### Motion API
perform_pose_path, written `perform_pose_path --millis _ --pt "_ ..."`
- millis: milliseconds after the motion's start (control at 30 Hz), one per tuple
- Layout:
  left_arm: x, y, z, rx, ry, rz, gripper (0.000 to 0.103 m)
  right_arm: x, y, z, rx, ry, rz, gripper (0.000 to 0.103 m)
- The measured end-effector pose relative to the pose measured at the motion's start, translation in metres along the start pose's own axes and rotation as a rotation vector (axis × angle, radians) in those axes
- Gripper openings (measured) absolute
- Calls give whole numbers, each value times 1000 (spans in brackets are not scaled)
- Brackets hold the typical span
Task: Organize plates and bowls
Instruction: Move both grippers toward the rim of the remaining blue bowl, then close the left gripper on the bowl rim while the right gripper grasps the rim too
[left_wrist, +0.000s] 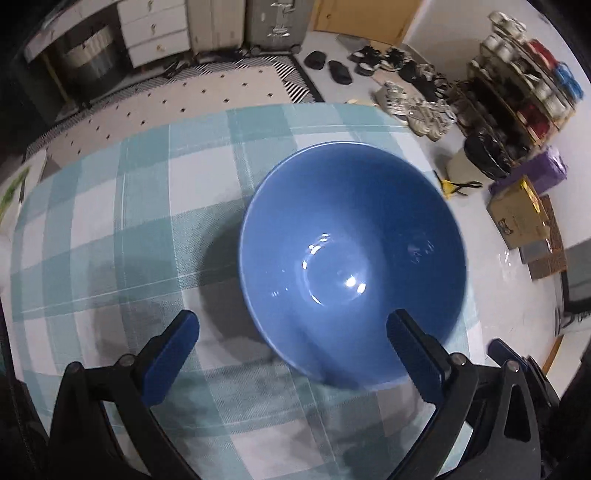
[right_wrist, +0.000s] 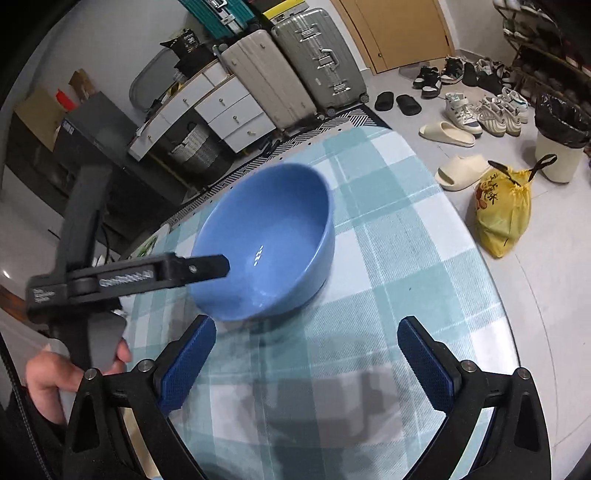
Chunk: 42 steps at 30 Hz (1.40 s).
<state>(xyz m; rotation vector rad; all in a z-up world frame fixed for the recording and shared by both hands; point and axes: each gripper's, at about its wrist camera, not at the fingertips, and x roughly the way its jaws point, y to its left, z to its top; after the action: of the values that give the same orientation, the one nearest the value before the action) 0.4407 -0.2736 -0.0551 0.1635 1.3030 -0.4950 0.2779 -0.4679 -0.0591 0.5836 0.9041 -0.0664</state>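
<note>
A blue bowl (left_wrist: 351, 258) stands upright on the table's teal-and-white checked cloth (left_wrist: 147, 221). My left gripper (left_wrist: 291, 332) is open, its jaws wide apart. Its right finger (left_wrist: 413, 354) reaches over the bowl's near rim into the bowl; its left finger (left_wrist: 170, 354) is outside, over the cloth. In the right wrist view the bowl (right_wrist: 273, 240) sits at mid-table, and the left gripper (right_wrist: 207, 267) comes in from the left with a fingertip over the bowl's rim. My right gripper (right_wrist: 306, 354) is open and empty, above the cloth just in front of the bowl.
The table's right edge (right_wrist: 517, 332) drops to a floor with a yellow bag (right_wrist: 502, 214), a bin (right_wrist: 561, 140), slippers and shoes (right_wrist: 476, 114). Suitcases (right_wrist: 317, 62) and a drawer unit (right_wrist: 221, 110) stand beyond the far edge. A shoe rack (left_wrist: 517, 74) is far right.
</note>
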Motion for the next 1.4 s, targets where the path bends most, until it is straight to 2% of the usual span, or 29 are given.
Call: perform_pose_path --millis 133,200,267,333,367,467,500,667,933,1067,1133,1167,1400 --pt "17 3 6 3 33 26 81 3 4 4 -54 -5 -45 97" --pt "23 6 9 -5 40 1 65 8 3 6 -48 0 -34 95" --pt "28 10 11 -26 50 -23 42 14 1 7 -39 9 -27 93" --pt "31 13 11 -34 55 -42 32 17 -1 7 -32 12 -7 85" --pt "31 13 11 -29 50 -51 19 18 -3 6 -20 10 9 84" --pt "25 13 12 -3 -9 -55 9 22 -9 -1 13 18 38 78" --pt "25 11 12 20 -10 -47 9 24 -12 -3 22 22 48 74" --pt "26 14 7 45 19 -17 9 25 -25 -5 88 41 61 73" --pt "17 9 -20 143 58 37 10 15 -25 -12 108 49 82 73" --pt "9 9 -44 158 72 -14 10 12 -19 -20 96 69 72 72" --pt "7 8 -54 171 70 -18 11 9 -13 -23 70 64 50 58" --pt "6 8 -58 177 70 -18 11 8 -9 -24 54 70 41 55" --pt "-5 4 -83 207 40 14 12 2 5 -34 10 99 10 54"
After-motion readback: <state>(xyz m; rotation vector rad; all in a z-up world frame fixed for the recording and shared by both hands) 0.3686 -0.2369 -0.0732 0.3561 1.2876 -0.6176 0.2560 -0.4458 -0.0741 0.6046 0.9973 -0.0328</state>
